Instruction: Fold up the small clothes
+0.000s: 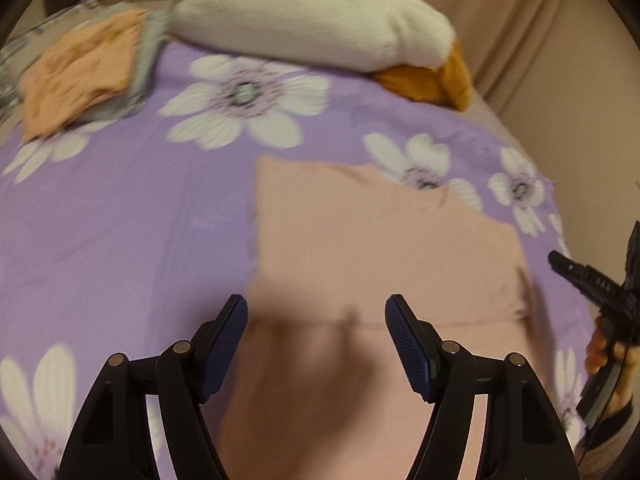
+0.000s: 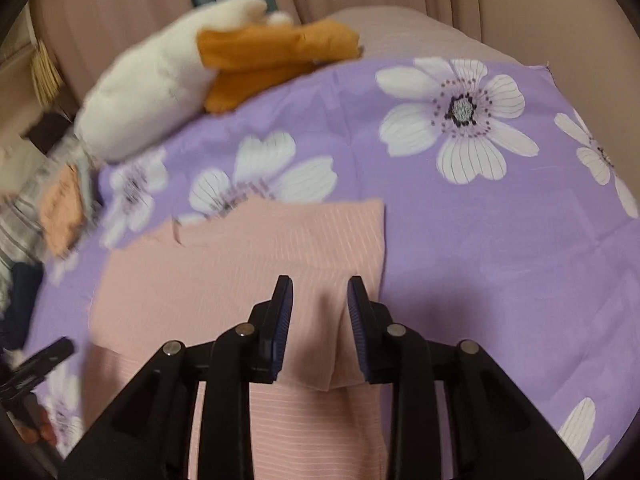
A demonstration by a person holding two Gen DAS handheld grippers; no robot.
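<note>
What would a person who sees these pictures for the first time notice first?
Probably the purple bedsheet with big white flowers, which fills both views. A pink garment lies flat in the middle of it, partly folded, under both open grippers, the left gripper and the right gripper. At the far edge rests a white plush toy with orange parts.

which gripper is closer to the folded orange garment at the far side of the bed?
Left. The left gripper is over the pink garment's side nearest the folded orange garment; the right gripper is over its opposite side.
</note>
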